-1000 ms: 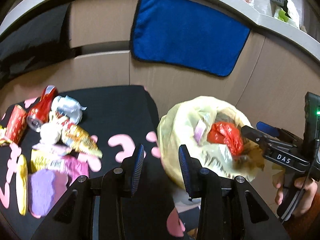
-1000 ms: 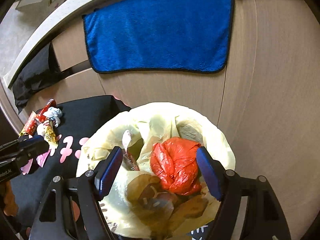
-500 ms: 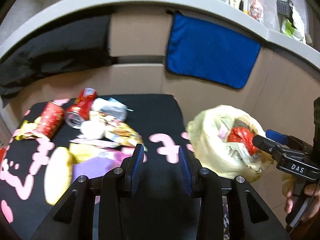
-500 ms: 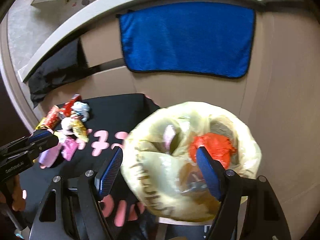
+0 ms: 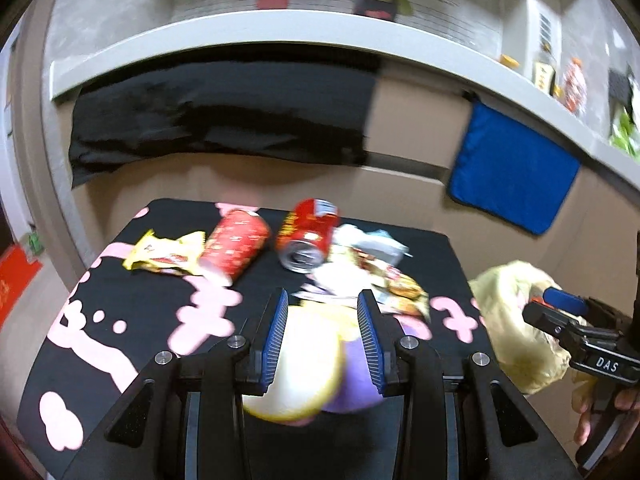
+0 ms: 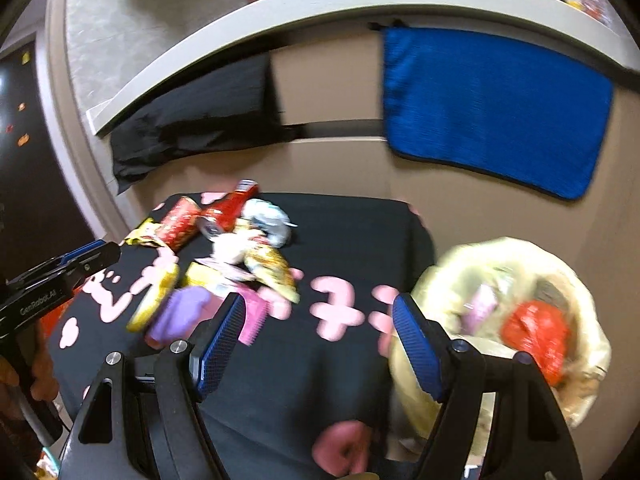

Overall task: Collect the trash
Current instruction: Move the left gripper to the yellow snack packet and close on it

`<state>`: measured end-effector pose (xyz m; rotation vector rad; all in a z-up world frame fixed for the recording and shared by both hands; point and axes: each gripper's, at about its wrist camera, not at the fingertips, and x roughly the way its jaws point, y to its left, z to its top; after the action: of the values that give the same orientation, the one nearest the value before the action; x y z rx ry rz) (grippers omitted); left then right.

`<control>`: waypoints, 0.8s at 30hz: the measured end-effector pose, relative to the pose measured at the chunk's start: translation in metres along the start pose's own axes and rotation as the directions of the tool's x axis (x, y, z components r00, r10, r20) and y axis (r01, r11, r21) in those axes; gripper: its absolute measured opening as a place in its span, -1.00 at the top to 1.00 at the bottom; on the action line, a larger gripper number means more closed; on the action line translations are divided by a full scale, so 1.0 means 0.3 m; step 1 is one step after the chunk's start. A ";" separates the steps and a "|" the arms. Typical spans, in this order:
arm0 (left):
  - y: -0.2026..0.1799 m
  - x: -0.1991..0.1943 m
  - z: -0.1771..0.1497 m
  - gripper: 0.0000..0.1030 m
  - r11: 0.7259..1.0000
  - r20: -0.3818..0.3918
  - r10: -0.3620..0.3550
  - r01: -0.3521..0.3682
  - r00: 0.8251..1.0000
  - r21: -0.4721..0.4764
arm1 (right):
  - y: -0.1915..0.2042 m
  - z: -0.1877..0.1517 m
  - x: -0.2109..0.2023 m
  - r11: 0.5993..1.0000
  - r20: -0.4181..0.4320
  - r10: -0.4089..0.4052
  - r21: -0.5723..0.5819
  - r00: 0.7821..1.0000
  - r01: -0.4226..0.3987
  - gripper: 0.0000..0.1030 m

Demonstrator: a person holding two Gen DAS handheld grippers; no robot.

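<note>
- Both views have swung left since the earlier frames: then the bag (image 6: 520, 312) filled the right wrist view, now it sits at the right edge and the trash pile (image 5: 320, 256) on the black cloth (image 5: 120, 340) lies ahead.
- Left gripper (image 5: 322, 332) is partly open with nothing gripped; a yellow disc (image 5: 296, 368) and a purple wrapper (image 5: 356, 376) show blurred between its jaws, beneath them as far as I can tell.
- Right gripper (image 6: 316, 340) gapes wider and is empty, over bare cloth between the pile and the bag.
- Two red cans (image 5: 272, 236), a yellow packet (image 5: 164, 254) and crumpled wrappers (image 6: 264, 256) wait on the cloth; the bag, off the cloth's right edge, already holds a red wad (image 6: 536, 336).
- Step, as I judge it: reaching for the next piece.
- Next move calls for lowering the left jaws around the disc or wrapper, closing, then carrying it right to the bag's mouth.
</note>
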<state>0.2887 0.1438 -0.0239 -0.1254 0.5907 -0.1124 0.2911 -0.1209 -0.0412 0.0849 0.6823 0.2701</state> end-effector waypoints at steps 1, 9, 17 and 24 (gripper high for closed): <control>0.069 0.012 0.008 0.27 0.999 -0.003 -0.010 0.010 1.000 -0.032 | 0.027 0.008 0.009 1.000 0.005 0.006 -0.008 1.000 -0.006 -0.42; 0.491 0.207 0.073 0.27 0.978 -0.033 0.052 -0.058 0.998 -0.199 | 0.178 0.045 0.118 0.997 -0.010 0.054 -0.062 0.998 -0.055 -0.42; 0.829 0.487 0.095 0.27 0.885 -0.168 0.064 -0.133 0.984 -0.447 | 0.196 0.058 0.179 0.996 -0.035 0.040 -0.082 0.999 -0.043 -0.42; 0.840 0.597 0.114 0.29 0.879 -0.211 0.039 -0.134 0.977 -0.458 | 0.169 0.051 0.195 0.996 -0.059 0.019 -0.081 0.998 -0.023 -0.42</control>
<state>0.4733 0.3699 -0.1315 -0.5670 0.8134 0.1119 0.3331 -0.0561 -0.0567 0.0061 0.7278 0.3214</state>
